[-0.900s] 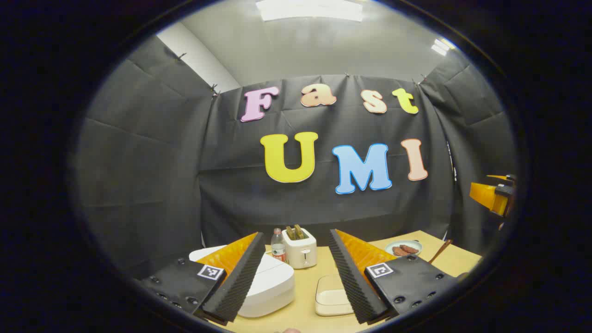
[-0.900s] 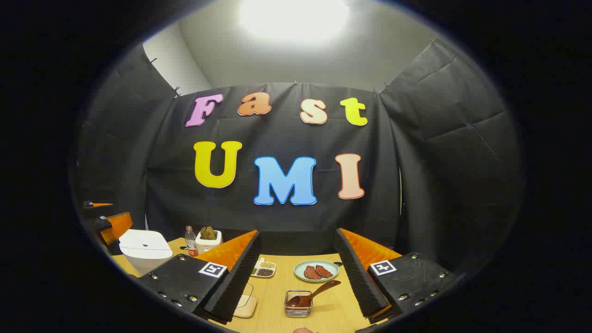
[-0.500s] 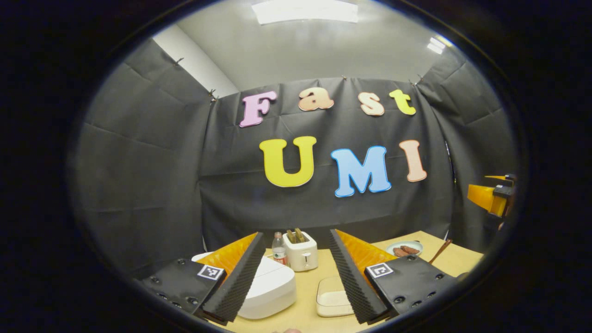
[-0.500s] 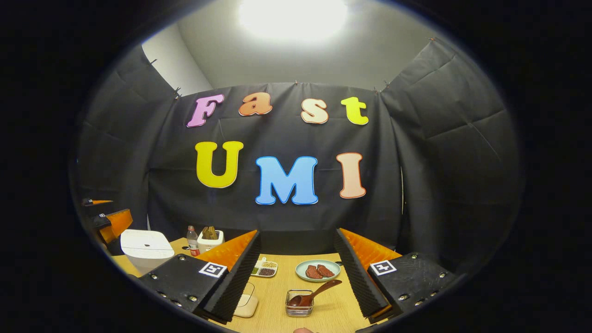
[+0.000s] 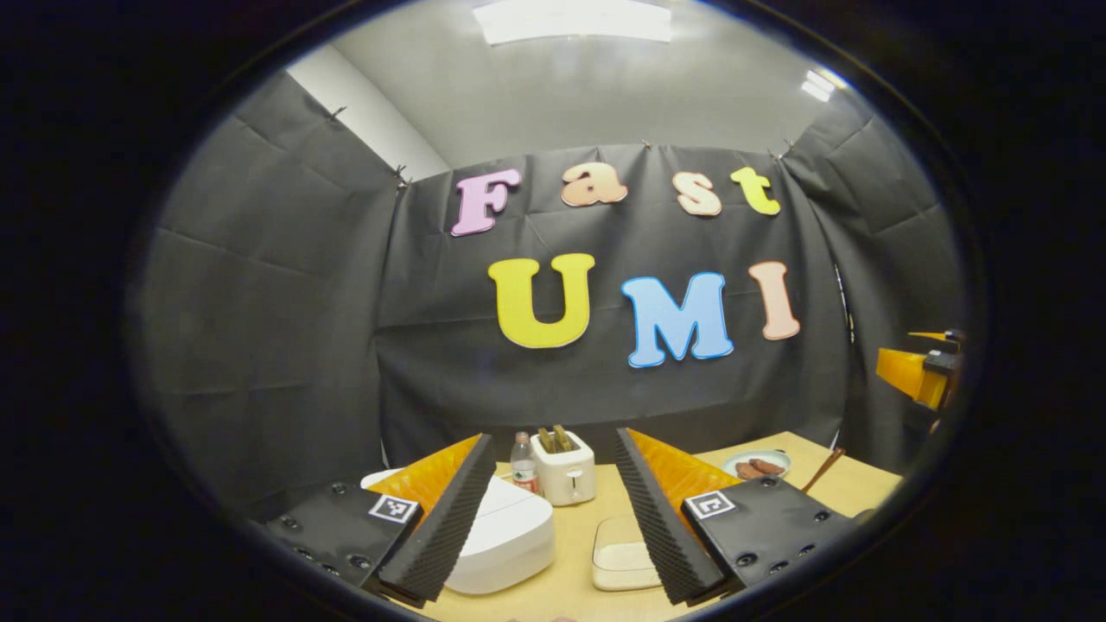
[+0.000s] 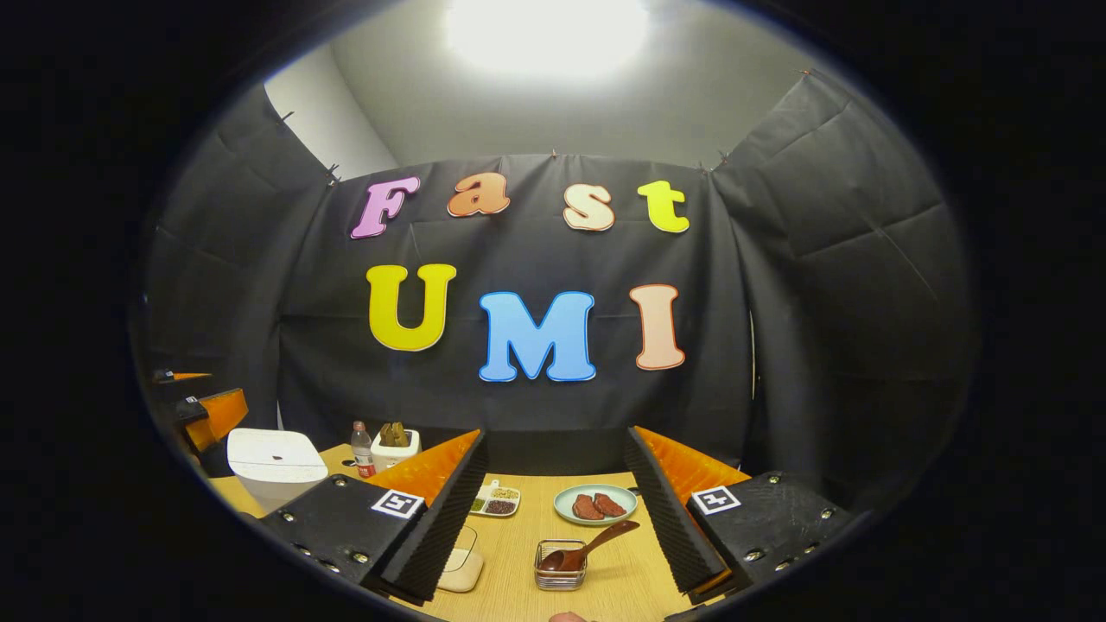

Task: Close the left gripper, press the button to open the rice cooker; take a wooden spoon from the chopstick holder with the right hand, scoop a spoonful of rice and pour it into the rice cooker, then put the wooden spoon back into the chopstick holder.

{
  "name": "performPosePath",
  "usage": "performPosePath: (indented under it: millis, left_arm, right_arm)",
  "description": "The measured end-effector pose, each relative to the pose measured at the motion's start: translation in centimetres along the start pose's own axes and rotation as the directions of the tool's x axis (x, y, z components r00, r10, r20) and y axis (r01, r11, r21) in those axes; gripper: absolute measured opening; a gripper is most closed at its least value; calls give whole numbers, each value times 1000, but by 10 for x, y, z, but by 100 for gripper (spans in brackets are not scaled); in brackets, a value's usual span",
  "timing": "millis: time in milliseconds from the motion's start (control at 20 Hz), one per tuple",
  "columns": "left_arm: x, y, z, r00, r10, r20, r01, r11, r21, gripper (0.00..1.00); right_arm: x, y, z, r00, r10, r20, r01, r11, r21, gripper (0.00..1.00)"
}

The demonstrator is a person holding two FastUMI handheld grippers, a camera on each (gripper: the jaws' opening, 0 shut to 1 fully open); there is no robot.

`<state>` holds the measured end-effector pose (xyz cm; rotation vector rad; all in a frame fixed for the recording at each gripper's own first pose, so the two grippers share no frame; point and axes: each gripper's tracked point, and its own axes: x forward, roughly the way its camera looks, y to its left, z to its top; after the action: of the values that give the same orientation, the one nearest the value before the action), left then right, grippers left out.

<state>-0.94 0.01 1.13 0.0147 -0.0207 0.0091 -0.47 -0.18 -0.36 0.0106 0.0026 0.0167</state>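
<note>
My left tool [image 5: 553, 518] is released, fingers spread and holding nothing. The rice cooker [image 5: 505, 540], lid down, sits on the surface [image 5: 575, 583] just behind its left finger. My right tool [image 6: 557, 518] is released too. The wooden spoon [image 6: 583, 549] leans in the chopstick holder [image 6: 559, 574], straight ahead between its fingers. A plate [image 6: 594, 504] sits farther ahead, and the rice cooker [image 6: 275, 462] is far off left.
</note>
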Motion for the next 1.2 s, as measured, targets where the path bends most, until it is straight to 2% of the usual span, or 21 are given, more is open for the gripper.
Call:
performPosePath:
  millis: [250,450,650,800,900,1200]
  left_arm:
    - [0,4,4,1000,4,8,-4,1000,7,98]
    - [-1,7,7,1000,6,13,-7,1000,19,84]
    - [-2,13,10,1000,14,19,-15,1000,15,57]
    - [-1,23,12,999,35,26,-35,999,1,20]
    - [3,35,13,997,65,41,-66,998,9,9]
    - [26,55,-6,999,50,-9,-50,999,-13,9]
  right_arm:
    - [-2,0,0,1000,4,3,-4,1000,1,97]
    - [-2,1,-1,1000,7,-1,-7,1000,1,97]
    - [-4,3,-2,1000,12,-4,-12,1000,3,97]
    - [-4,4,-2,1000,13,-5,-13,1000,-1,97]
    - [-5,5,3,1000,10,15,-10,1000,3,97]
    - [-4,12,2,1000,14,17,-14,1000,-8,97]
